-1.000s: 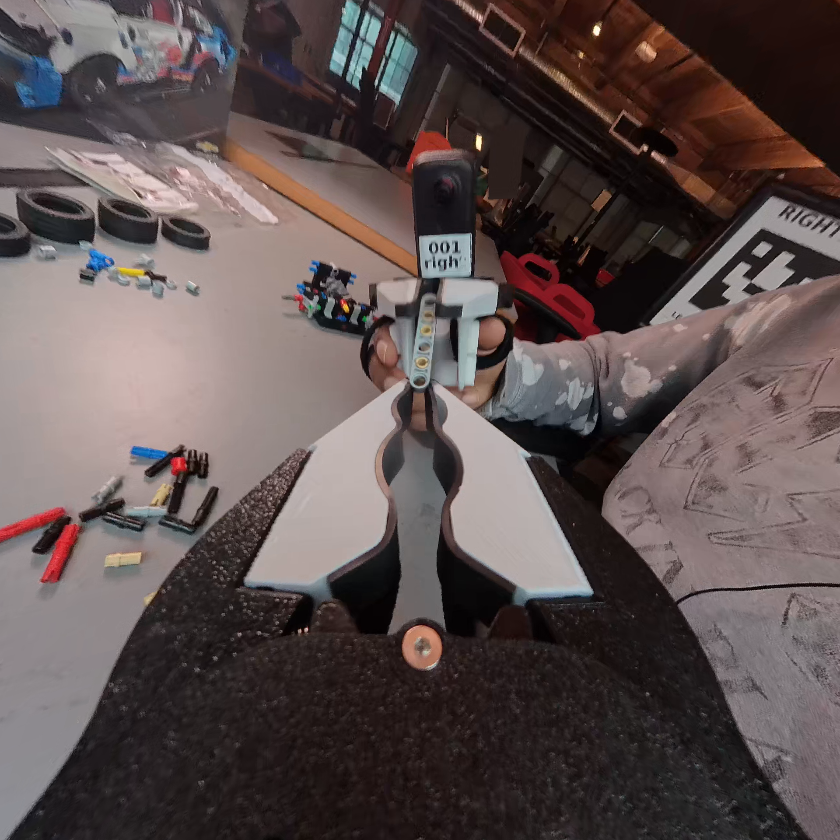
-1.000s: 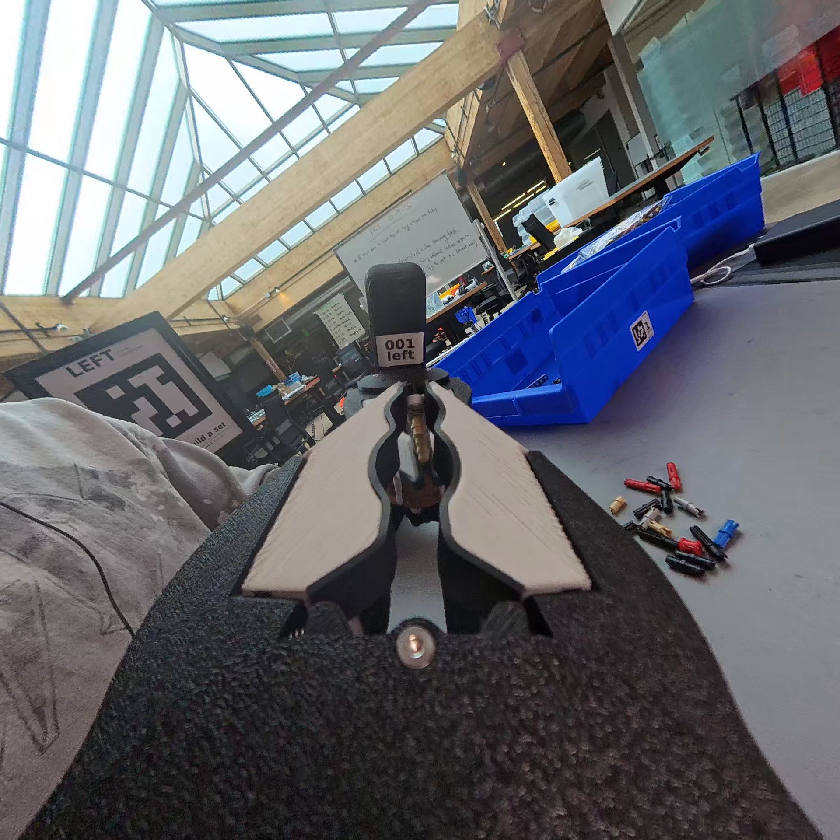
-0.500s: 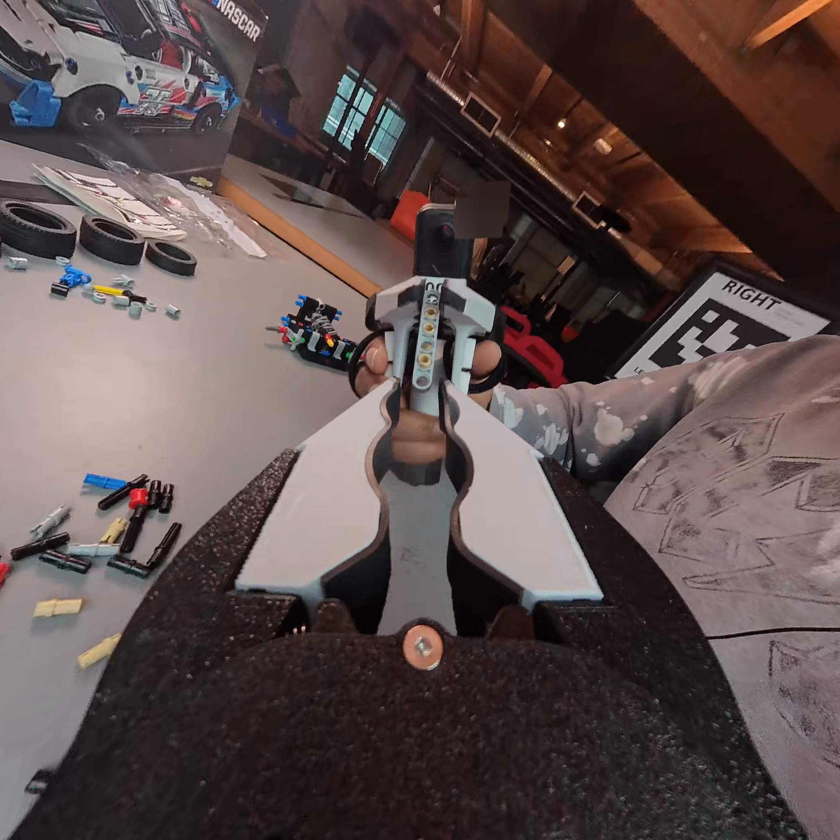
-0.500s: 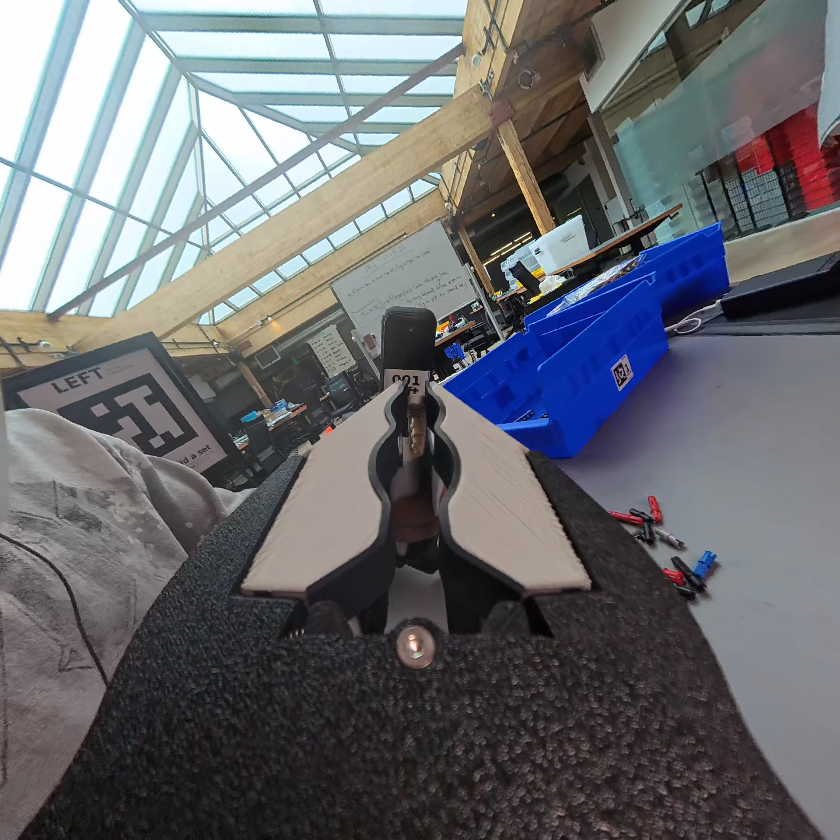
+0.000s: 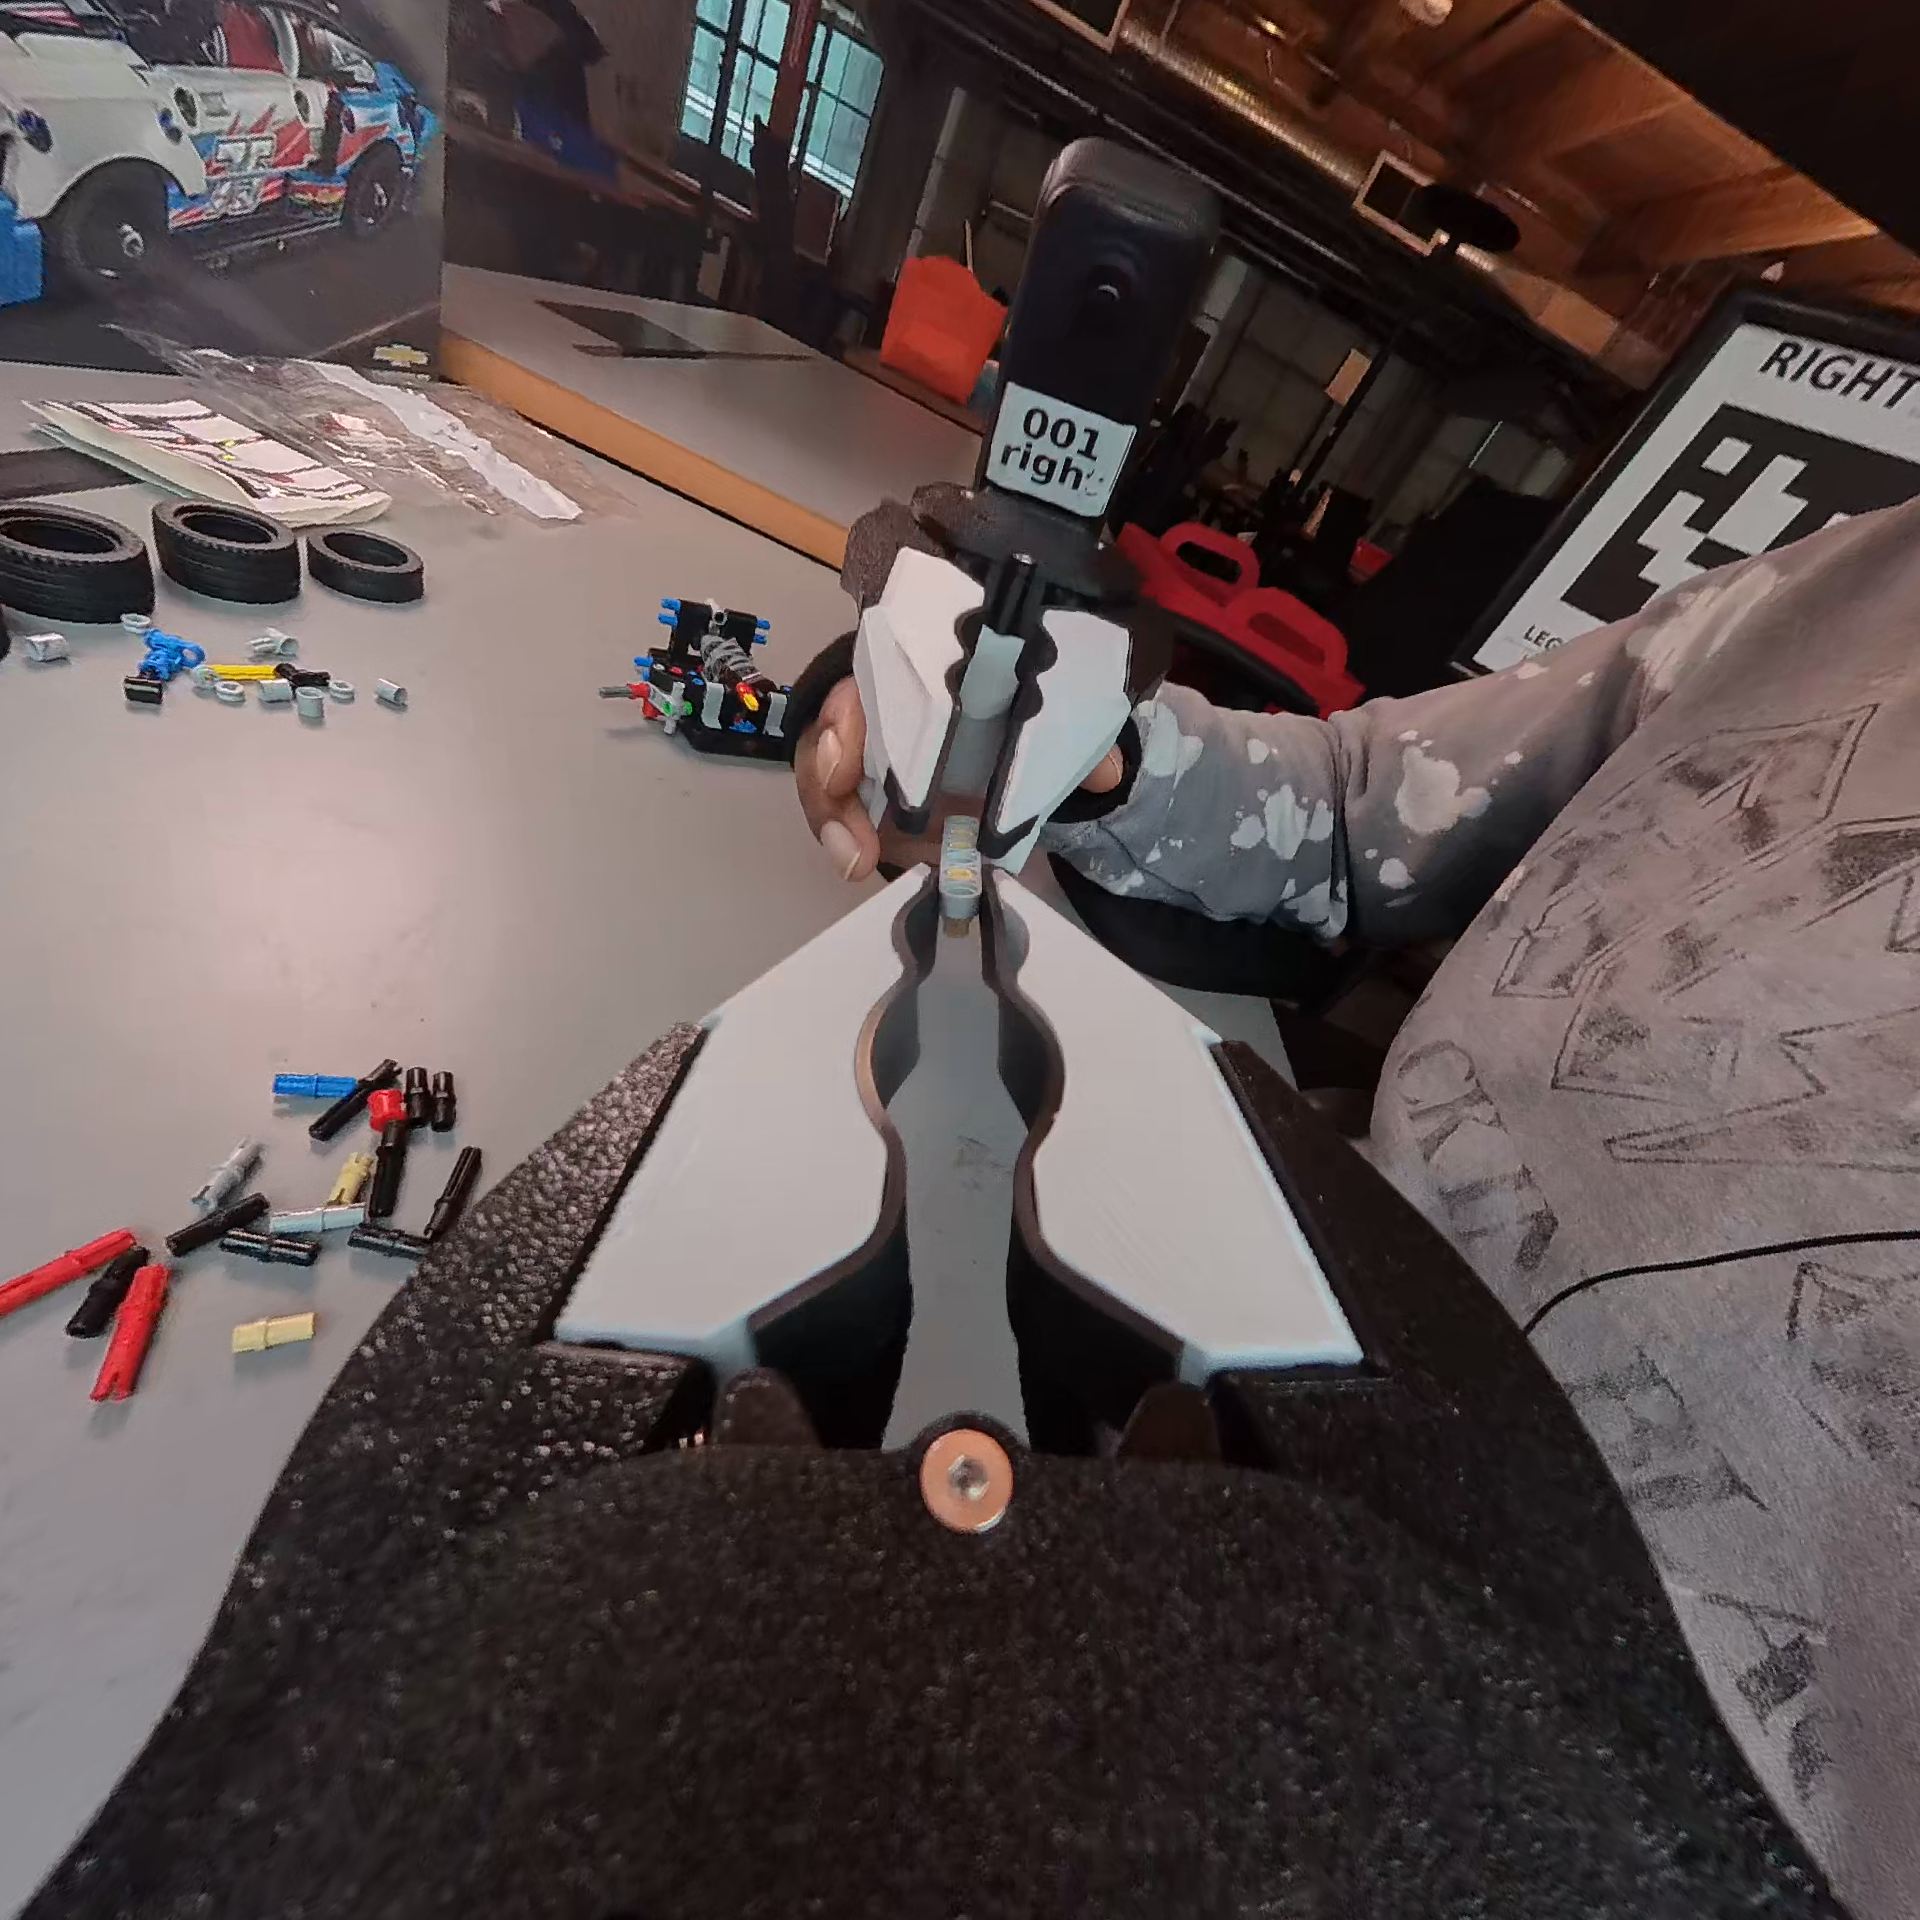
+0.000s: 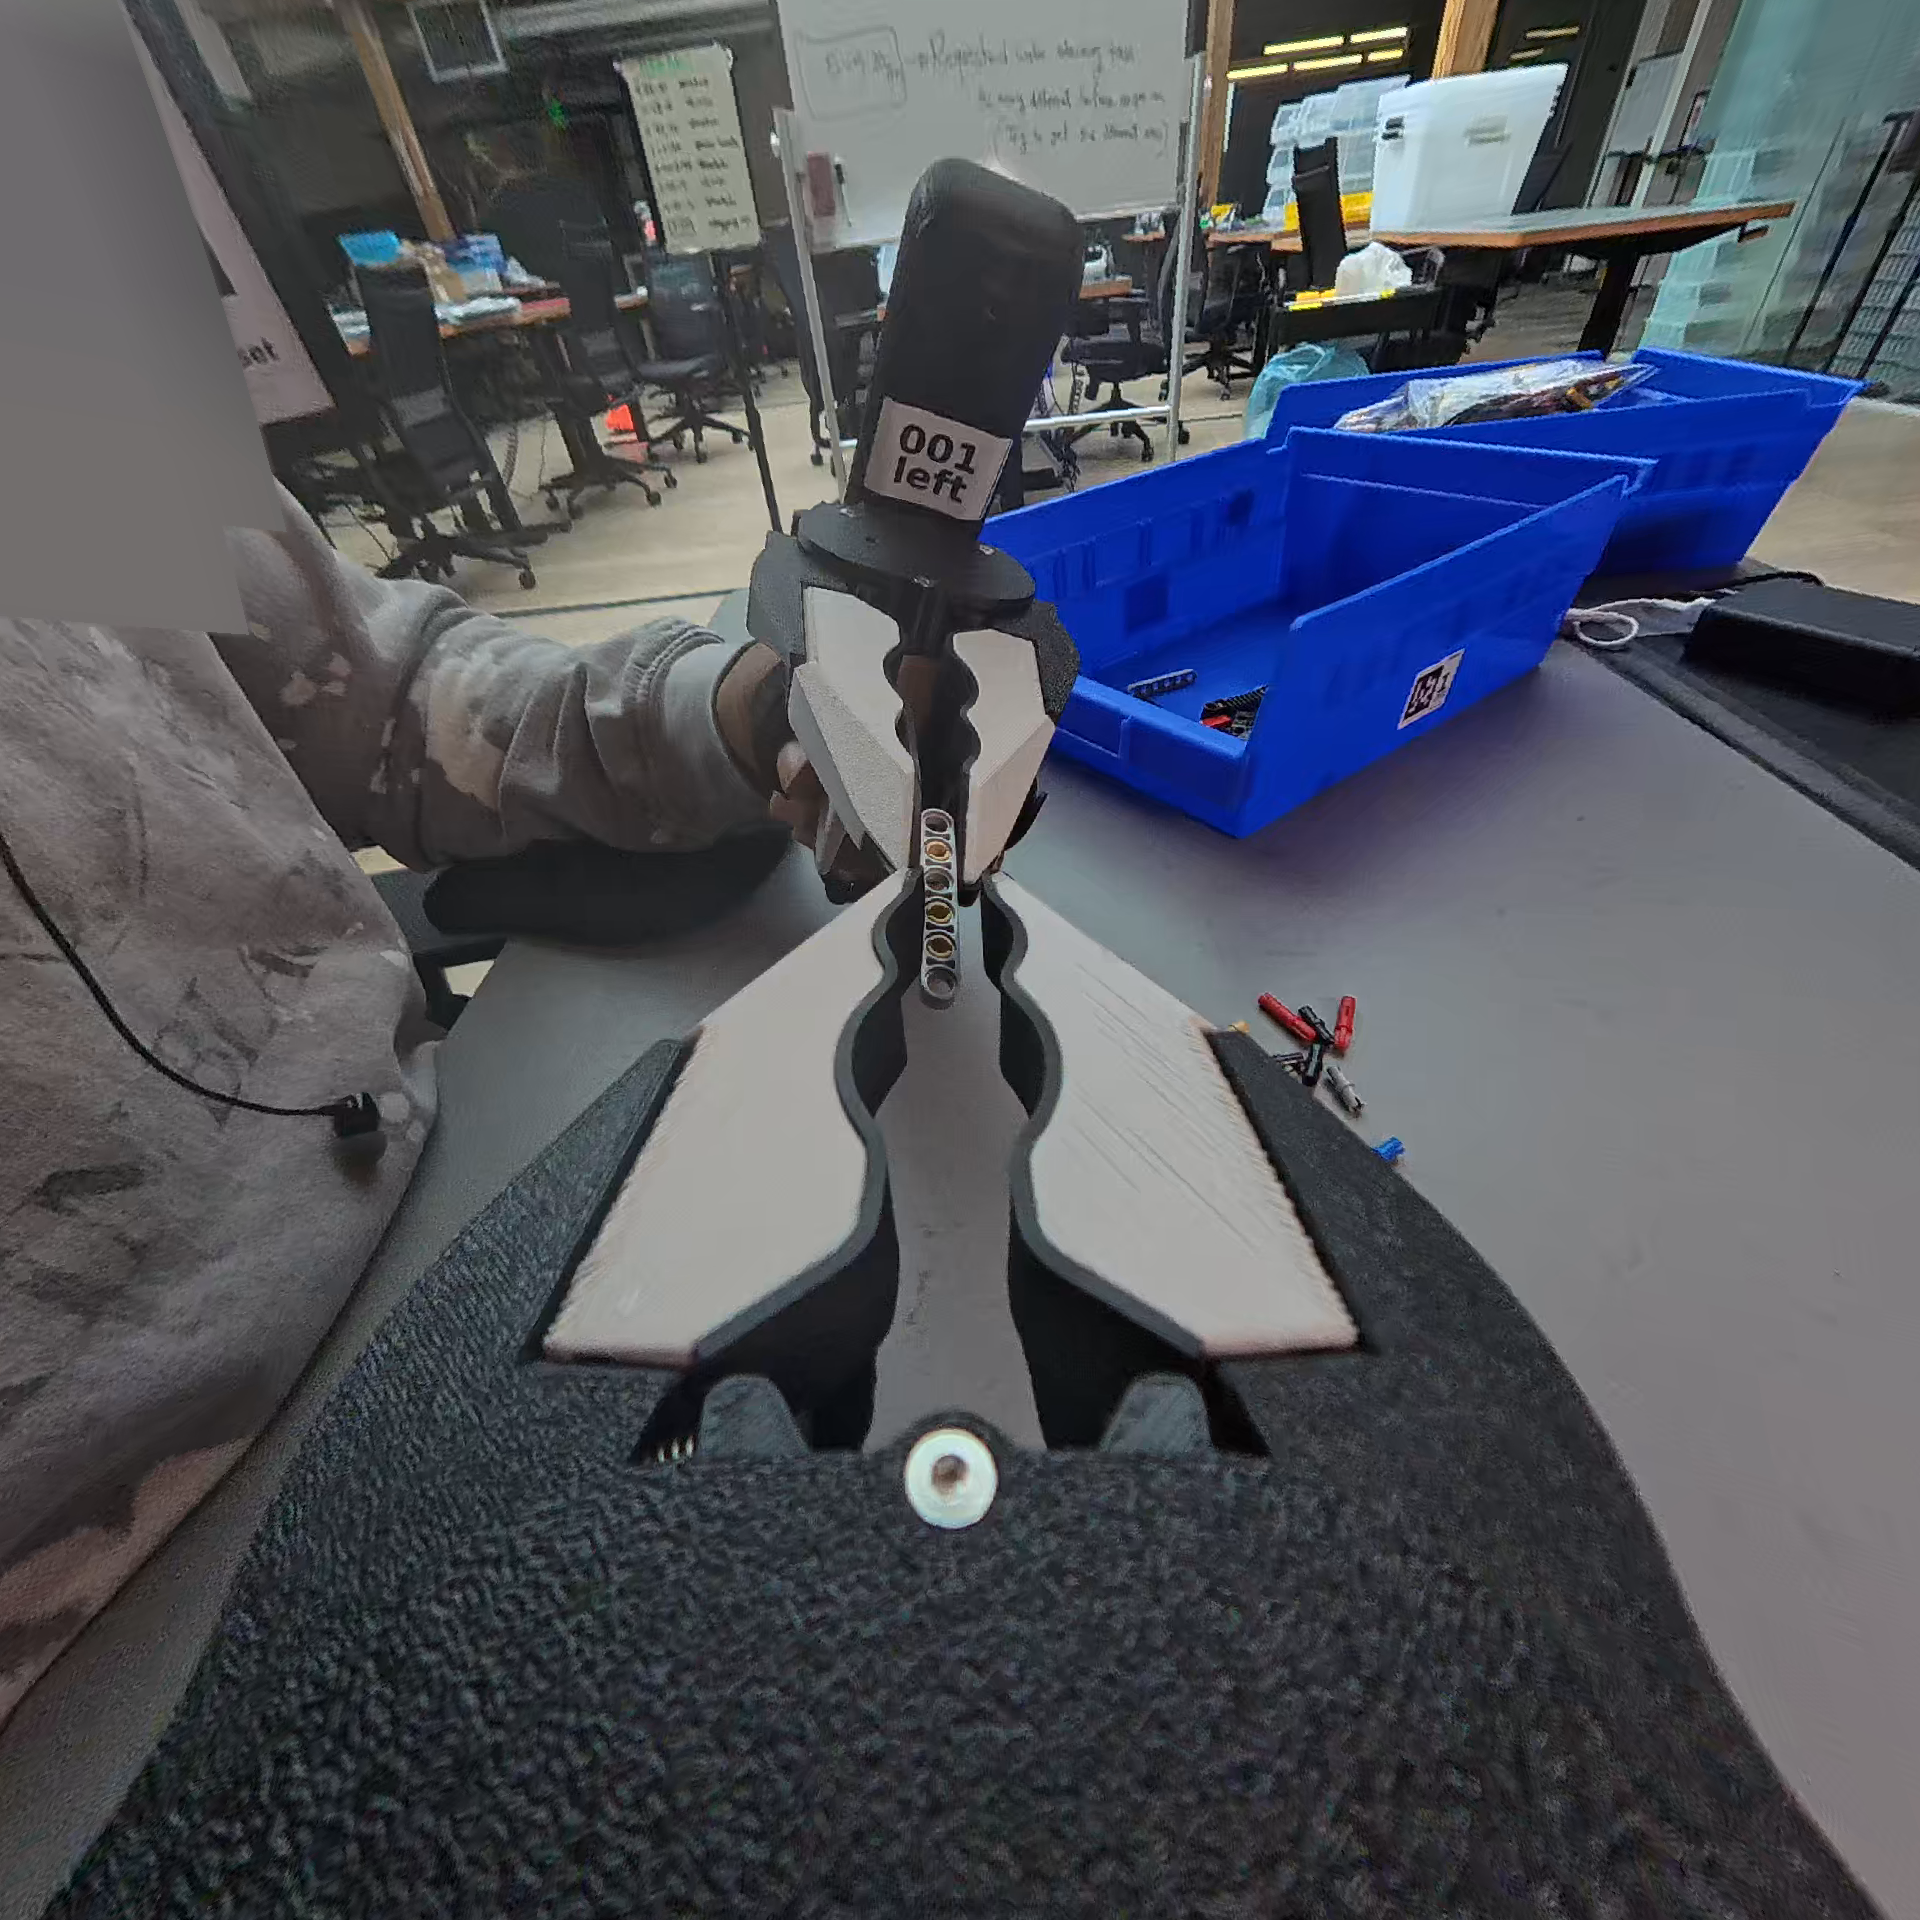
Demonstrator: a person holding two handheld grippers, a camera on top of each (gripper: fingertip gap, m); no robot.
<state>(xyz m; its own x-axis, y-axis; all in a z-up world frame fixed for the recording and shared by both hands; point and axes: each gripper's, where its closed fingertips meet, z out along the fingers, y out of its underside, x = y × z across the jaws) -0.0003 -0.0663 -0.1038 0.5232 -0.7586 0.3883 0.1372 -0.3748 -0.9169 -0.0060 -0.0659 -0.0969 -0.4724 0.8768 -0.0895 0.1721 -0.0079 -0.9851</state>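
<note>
Left gripper and right gripper face each other tip to tip above the grey tabletop, both clamped on one light grey plastic beam with a row of round holes; tan pins sit in several holes. The beam runs between the two pairs of closed fingertips, clear of the table. Loose red, black, blue and tan connector pins lie on the table left of the left gripper; a blue plastic bin stands beyond the right gripper.
</note>
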